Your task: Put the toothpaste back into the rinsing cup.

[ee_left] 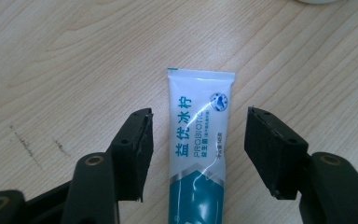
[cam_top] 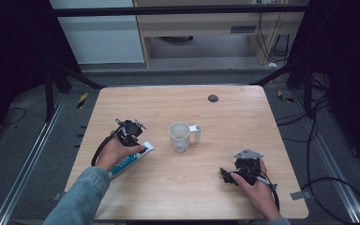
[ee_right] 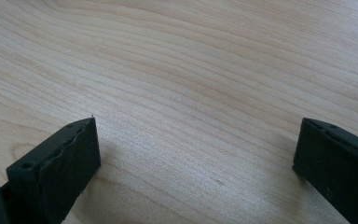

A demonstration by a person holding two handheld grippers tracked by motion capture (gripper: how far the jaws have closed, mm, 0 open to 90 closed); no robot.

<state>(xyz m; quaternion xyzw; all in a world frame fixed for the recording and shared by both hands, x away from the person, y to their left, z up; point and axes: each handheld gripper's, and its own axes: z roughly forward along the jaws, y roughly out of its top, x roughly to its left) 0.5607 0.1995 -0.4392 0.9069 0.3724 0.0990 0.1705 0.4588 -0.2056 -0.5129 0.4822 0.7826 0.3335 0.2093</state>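
The left gripper [ee_left: 198, 140] straddles the flat white-and-teal plastic tube [ee_left: 198, 149], pads untouching; the right gripper [ee_right: 196, 158] rests released near-right.

1. A lab or test room, not a home.
2. The bare wooden worktop [cam_top: 243, 108] stands alone inside a black metal frame [cam_top: 168, 10].
3. Loose cables [cam_top: 328, 183] trail over the grey floor [cam_top: 23, 140] past its right edge.
4. Floor rails [cam_top: 26, 173] run along both sides.
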